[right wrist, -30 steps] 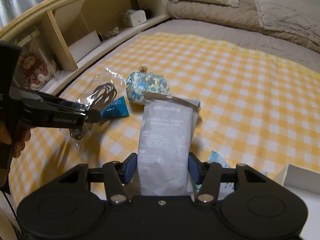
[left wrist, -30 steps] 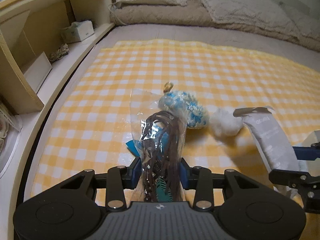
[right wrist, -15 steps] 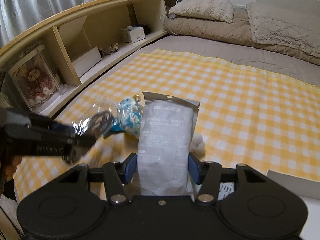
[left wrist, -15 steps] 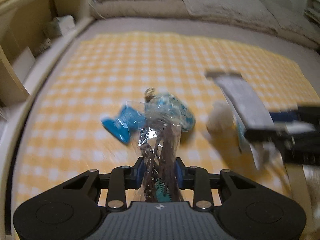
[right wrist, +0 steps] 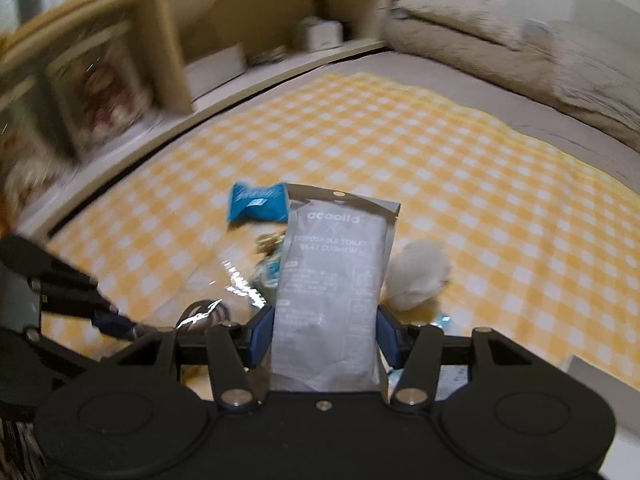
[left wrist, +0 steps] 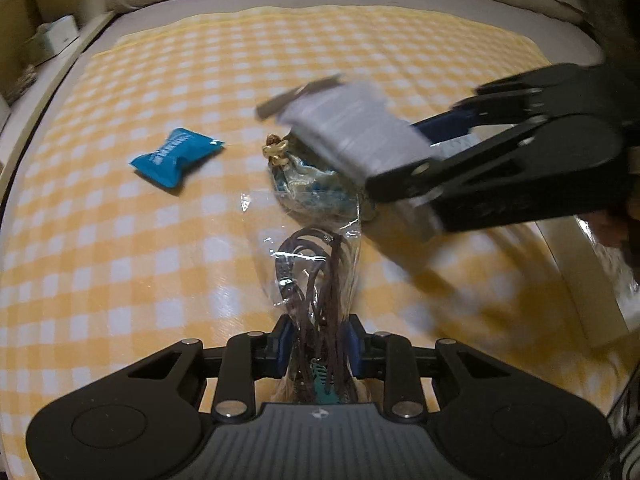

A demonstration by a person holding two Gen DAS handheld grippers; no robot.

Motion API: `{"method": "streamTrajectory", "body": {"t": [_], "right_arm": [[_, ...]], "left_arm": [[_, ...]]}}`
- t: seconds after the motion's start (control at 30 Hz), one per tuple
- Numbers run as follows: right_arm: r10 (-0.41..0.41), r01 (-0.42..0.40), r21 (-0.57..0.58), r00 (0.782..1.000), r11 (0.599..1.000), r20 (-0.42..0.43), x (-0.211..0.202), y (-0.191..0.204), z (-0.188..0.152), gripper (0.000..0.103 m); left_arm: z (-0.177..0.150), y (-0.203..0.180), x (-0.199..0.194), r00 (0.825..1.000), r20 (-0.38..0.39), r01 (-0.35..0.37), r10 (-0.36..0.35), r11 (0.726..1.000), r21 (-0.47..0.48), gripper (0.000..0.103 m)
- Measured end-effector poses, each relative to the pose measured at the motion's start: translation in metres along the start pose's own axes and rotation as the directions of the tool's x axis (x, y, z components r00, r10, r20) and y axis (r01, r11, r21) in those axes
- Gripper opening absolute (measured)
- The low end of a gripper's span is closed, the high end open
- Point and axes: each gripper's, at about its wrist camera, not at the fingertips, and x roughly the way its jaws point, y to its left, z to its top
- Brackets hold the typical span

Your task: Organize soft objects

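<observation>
Left gripper (left wrist: 316,346): its jaws are pinched tight on the lower end of the clear cord bag (left wrist: 312,280), which is lifted clear of the bed and stands up out of the jaws.
Right gripper (right wrist: 325,334): its jaws are clamped across the lower half of the grey seat-cushion pouch (right wrist: 334,276), held in the air above the blanket; seen from the left wrist the pouch is blurred.
Cord bag, handling: likely light and floppy. The film looks slick and crinkly, and the coiled brown cords inside give the pads some bulk to bite on. A grip on bare film alone would probably slide, so the cord bundle is the better place to hold.
Pouch, handling: a flat, soft packet, probably light and padded. It should bend above the grip, so a hold near the middle would keep it from drooping.
Still on the checked blanket (left wrist: 120,240): the blue packet (left wrist: 176,156) lies apart to the left; the patterned blue pouch (left wrist: 308,184) with a gold tie sits just beyond the cord bag; a white fluffy ball (right wrist: 418,276) lies beside the grey pouch in the right wrist view.
Those three, handling: all look squashy and light. The packet's wrapper may be slippery, the ball would compress to almost nothing, and the patterned pouch is best taken round its full body.
</observation>
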Motion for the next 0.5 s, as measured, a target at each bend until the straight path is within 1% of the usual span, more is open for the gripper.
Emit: {"method": "streamTrajectory", "body": {"t": [0.1,0.2,0.33,0.43,0.5], "right_arm": [[-0.020,0.018,-0.050,0.999,0.999,-0.043,0.013,0.004,-0.004,0.055],[-0.042,0.038,-0.056,0.996,0.998,-0.077,0.023,0.002,-0.007,0.054],[-0.046,0.042,-0.051,0.996,0.998,-0.079,0.028,-0.001,-0.006,0.054],[-0.052,0.048,-0.057,0.996,0.997,-0.078,0.031,0.000,-0.005,0.055],[-0.055,0.051,-0.056,0.996,0.997,-0.076,0.032,0.001,-0.003,0.054]], "left_arm": [[-0.005,-0.003,0.000,1.000,0.001,0.004,-0.004,1.000,0.026,0.029],[-0.011,-0.003,0.000,1.000,-0.002,0.014,-0.014,0.999,0.031,0.028],[-0.022,-0.002,-0.001,0.999,-0.002,0.033,-0.032,0.999,0.035,0.027],[-0.021,0.002,-0.007,0.999,0.006,0.040,-0.040,0.999,0.016,0.027],[-0.020,0.005,-0.009,0.999,0.021,0.029,-0.029,1.000,0.001,0.027]]}}
